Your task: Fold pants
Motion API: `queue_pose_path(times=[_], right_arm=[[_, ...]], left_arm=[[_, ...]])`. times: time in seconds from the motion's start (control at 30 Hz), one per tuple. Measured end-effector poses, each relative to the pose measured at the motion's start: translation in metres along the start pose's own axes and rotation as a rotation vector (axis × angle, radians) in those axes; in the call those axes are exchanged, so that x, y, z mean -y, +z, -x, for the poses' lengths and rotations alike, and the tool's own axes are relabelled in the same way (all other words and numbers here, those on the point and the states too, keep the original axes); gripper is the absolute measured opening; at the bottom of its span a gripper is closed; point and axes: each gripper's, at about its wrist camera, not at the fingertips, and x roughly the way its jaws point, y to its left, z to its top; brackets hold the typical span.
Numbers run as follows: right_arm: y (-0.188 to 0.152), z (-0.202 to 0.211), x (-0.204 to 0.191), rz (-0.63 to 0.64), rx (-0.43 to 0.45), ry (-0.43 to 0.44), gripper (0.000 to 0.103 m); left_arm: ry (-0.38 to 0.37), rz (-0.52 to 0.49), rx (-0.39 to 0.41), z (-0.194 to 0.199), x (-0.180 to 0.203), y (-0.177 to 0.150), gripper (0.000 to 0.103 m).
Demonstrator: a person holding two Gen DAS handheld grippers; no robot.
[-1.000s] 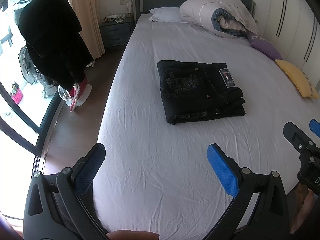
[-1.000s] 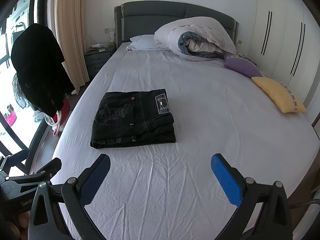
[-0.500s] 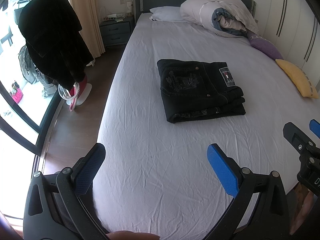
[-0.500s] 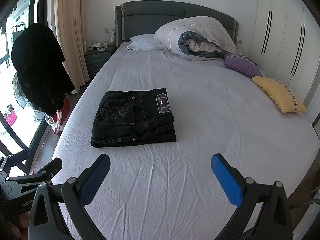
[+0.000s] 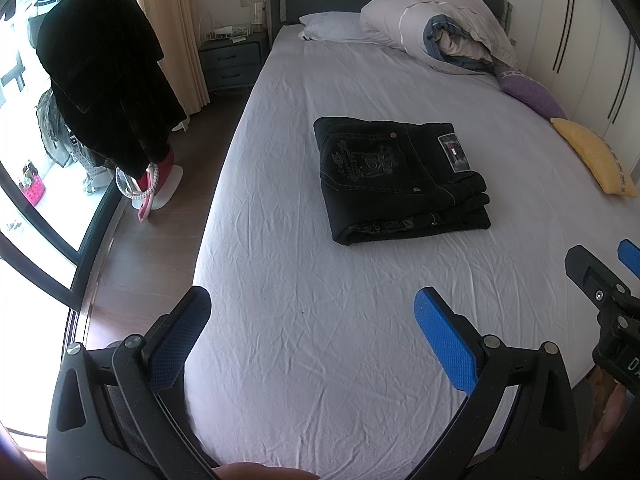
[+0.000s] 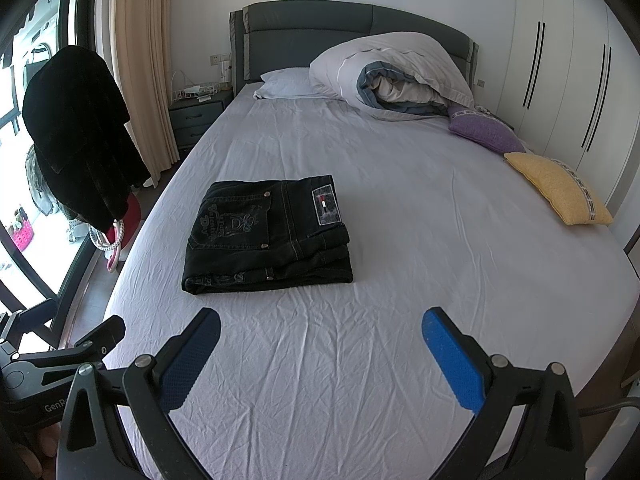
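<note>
Left gripper [image 5: 312, 320]: jaws wide apart, nothing held. Right gripper [image 6: 320, 340]: same, spread wide, empty. Both hang over bare sheet at foot end of bed [image 6: 400, 208], well short of the pants [image 6: 266, 236]. Pants lie in compact black stack mid-bed, left of centre, pocket and label up. No change vs. 1 s ago: grippers static, stack undisturbed. Judgement: fold appears complete; no further handling req'd.
</note>
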Motion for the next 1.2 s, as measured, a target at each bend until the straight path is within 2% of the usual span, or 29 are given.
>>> queue_pose_path(times=[1.2], right_arm=[[-0.0015, 0.0001, -0.0012, 0.002, -0.007, 0.001, 0.103]], left_arm=[[-0.015, -0.004, -0.028, -0.0040, -0.0072, -0.0003, 0.103]])
